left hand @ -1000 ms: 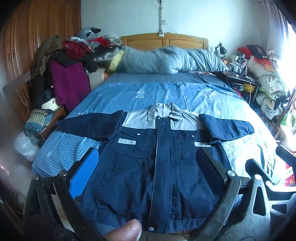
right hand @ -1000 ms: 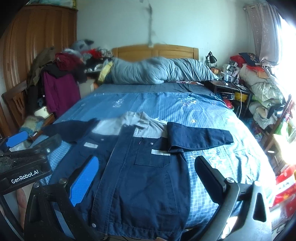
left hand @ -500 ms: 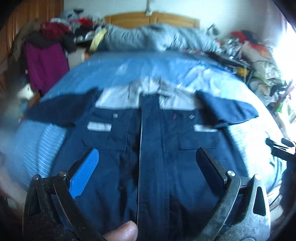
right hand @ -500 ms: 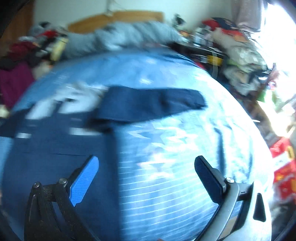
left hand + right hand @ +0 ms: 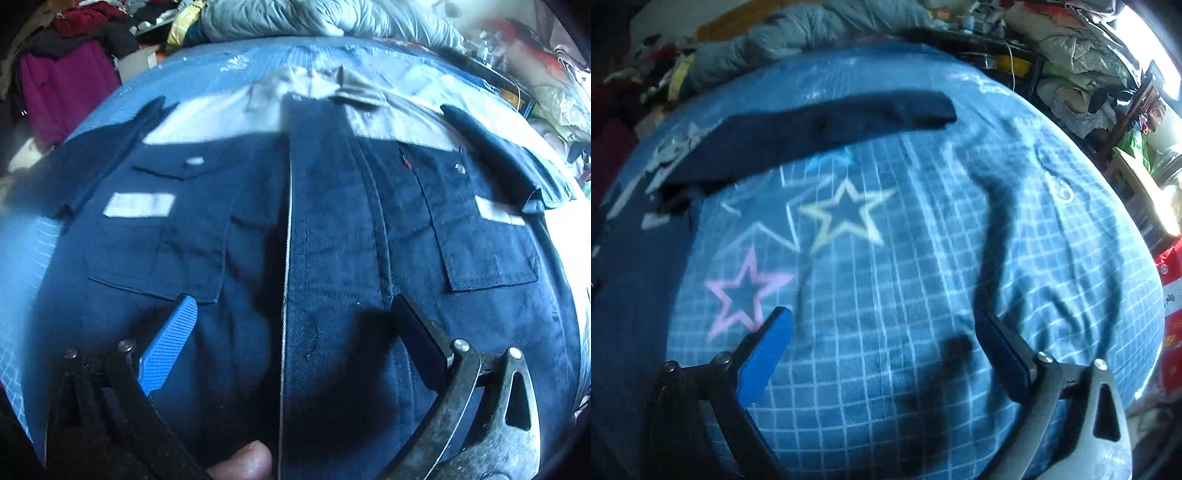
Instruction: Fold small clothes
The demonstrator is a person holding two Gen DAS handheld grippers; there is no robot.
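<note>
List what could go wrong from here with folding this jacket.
1. The left tool is open over the middle of the jacket, astride the front placket; closing here may pinch only the top layer and bunch it.
2. The right tool is open over bare bedspread, well short of the sleeve; closing now could grab bedding instead.

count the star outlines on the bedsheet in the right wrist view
3: a cream star at centre, a pink star lower left by the fingertip, a white one between; others may be hidden.
</note>
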